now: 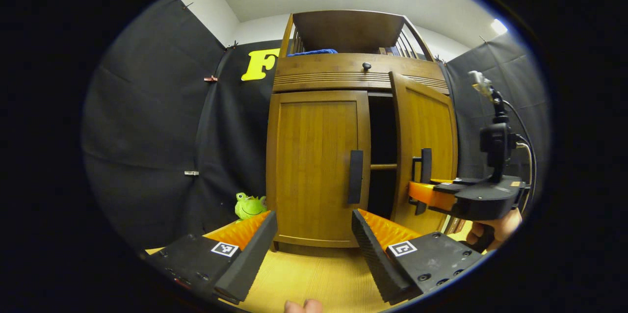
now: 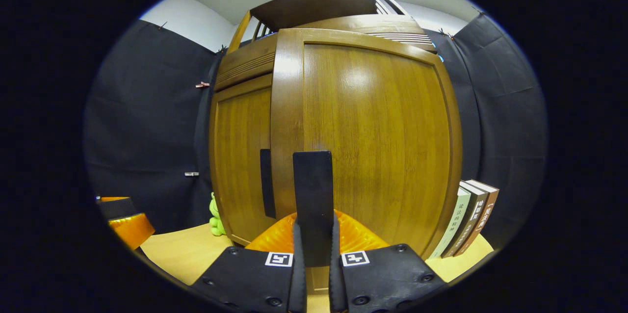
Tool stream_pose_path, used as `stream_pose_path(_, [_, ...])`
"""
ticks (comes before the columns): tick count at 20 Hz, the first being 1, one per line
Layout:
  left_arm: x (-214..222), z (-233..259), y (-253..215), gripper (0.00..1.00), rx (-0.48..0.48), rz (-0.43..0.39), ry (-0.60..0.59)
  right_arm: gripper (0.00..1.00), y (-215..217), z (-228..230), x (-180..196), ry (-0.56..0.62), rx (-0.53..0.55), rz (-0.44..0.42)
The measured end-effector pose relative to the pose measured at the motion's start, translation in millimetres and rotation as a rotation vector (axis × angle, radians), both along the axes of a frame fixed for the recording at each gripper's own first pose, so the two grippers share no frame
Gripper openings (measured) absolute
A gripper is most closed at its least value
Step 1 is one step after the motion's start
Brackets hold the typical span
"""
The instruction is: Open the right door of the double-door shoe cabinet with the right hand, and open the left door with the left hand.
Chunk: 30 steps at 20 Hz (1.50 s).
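A wooden shoe cabinet point(image 1: 360, 60) stands on a light wood table. Its left door point(image 1: 316, 168) is closed, with a dark vertical handle point(image 1: 355, 176). The right door point(image 1: 426, 151) is swung partly outward, leaving a dark gap with a shelf rail. My left gripper point(image 1: 314, 249) is open, a short way in front of the left door, its fingers either side of the handle's line. My right gripper point(image 2: 314, 254) is shut on the right door's handle point(image 2: 312, 195), and in the left gripper view it point(image 1: 417, 195) reaches in from the right, held by a hand.
A green frog toy point(image 1: 249, 205) sits on the table left of the cabinet. Several books point(image 2: 468, 217) lean against the cabinet's right side. Black cloth walls surround the booth. Blue fabric point(image 1: 314, 52) lies on the cabinet's upper shelf, and a small knob point(image 1: 366, 65) sits above the doors.
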<state>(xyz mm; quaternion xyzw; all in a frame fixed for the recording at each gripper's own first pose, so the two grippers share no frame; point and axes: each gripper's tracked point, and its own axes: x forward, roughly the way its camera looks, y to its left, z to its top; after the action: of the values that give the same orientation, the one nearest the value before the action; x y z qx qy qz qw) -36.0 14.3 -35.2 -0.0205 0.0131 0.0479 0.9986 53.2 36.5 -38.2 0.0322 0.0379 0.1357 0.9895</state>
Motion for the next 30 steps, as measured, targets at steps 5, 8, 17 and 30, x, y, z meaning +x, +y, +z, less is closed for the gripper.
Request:
stream_pose_path(5, [5.1, 1.0, -15.5, 0.94, 0.003, -0.011, -0.004, 0.17, -27.7, 8.1, -36.0, -0.017, 0.014, 0.013])
stream_pose_path(8, [9.3, -1.1, -27.4, 0.95, 0.010, -0.019, 0.009, 0.17, -45.4, 12.3, -53.8, -0.025, 0.016, 0.004])
stream_pose_path(17, [18.0, 2.1, -69.7, 0.94, 0.011, -0.054, 0.012, 0.21, -111.8, 23.5, -93.7, -0.053, -0.021, -0.080])
stream_pose_path(30, [24.8, 9.3, -116.9, 0.94, -0.002, -0.125, 0.017, 0.12, -227.1, 40.3, -121.4, -0.080, -0.101, -0.285])
